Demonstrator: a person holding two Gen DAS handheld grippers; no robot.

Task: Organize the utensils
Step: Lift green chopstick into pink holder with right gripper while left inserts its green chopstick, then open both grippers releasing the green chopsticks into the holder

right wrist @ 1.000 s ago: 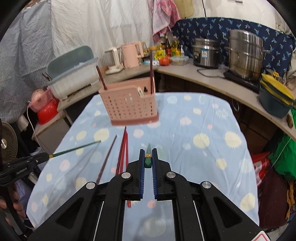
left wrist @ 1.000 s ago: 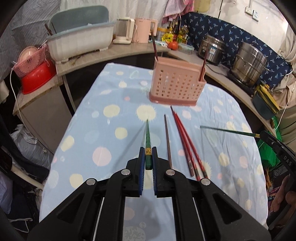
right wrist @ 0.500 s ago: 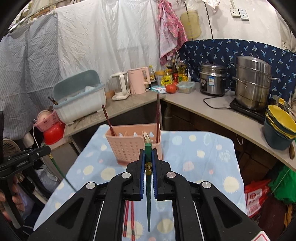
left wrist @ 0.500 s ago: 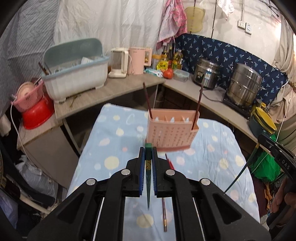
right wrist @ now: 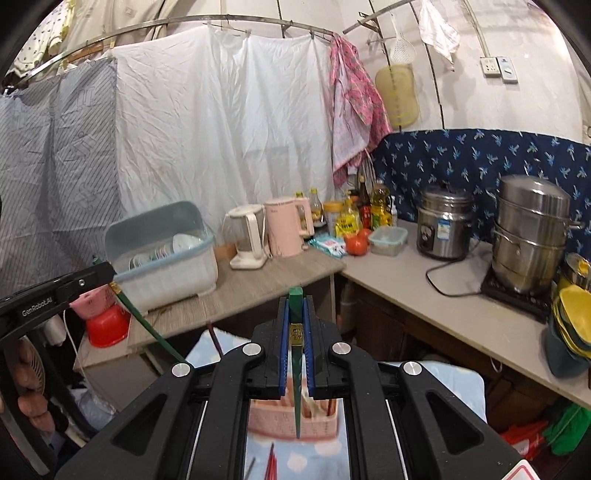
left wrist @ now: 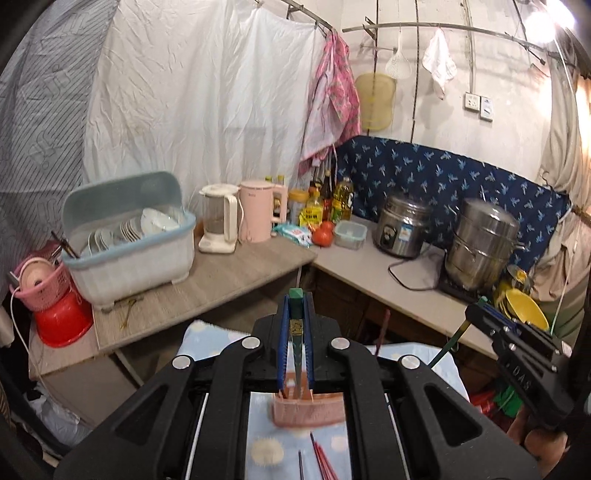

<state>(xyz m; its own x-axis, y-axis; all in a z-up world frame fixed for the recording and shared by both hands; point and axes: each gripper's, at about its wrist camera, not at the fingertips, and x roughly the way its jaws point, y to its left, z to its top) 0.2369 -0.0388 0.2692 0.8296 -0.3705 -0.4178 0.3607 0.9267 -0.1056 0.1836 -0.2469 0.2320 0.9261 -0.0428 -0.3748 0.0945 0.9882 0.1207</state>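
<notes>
Air lies open above the pink holder (left wrist: 308,408), which sits on the spotted cloth (left wrist: 264,448). Left gripper (left wrist: 296,334) is clenched on a green chopstick (left wrist: 296,354), tip pointing down over the holder. Right gripper (right wrist: 296,334) likewise clamps its green chopstick (right wrist: 297,380), long axis upright.

Pretty cramped kitchen corner. White sheet (left wrist: 207,110) and striped grey sheet (right wrist: 48,155) hung as walls, blue patterned cloth (left wrist: 443,173) behind an L-shaped counter (left wrist: 229,273). Dish rack (left wrist: 129,236), two kettles (left wrist: 236,218), steel cooker (right wrist: 443,225), stacked steamer pot (right wrist: 528,232). Wall socket (left wrist: 471,101) up right, bright lamp (left wrist: 541,20).
</notes>
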